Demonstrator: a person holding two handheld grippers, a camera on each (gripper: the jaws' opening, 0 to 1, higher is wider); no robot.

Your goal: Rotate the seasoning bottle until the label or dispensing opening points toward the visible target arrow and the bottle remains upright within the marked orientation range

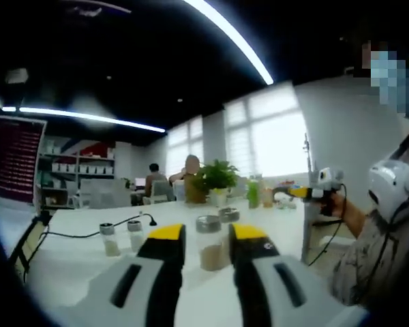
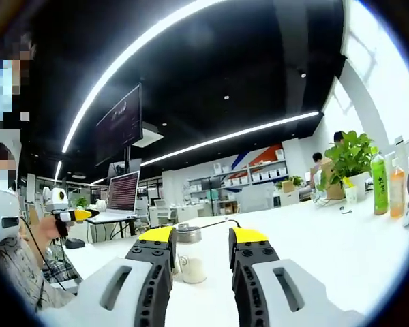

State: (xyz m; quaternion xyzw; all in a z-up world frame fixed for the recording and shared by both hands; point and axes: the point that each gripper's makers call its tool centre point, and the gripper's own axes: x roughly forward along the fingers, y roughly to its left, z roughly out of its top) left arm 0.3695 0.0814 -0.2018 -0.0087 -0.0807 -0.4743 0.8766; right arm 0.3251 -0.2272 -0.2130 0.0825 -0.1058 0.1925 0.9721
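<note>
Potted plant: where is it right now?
The potted plant stands at the far edge of the white table in the left gripper view, near the window; in the right gripper view it sits far right, just left of the green bottle.

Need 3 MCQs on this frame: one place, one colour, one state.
1. Right gripper view: where is the white-filled bottle?
A) on the table, between the jaws of the right tool
B) beside the laptop
C) on a shelf

2. What colour are the jaw tips of the left tool?
A) red
B) yellow
C) blue

3. Left gripper view: the brown-filled bottle is
A) lying on its side
B) lifted off the table
C) upright, lid on

Answers:
1 A, it stands framed by both jaws.
2 B, yellow caps top both jaws.
3 C, it stands on the table with its metal lid on top.
</note>
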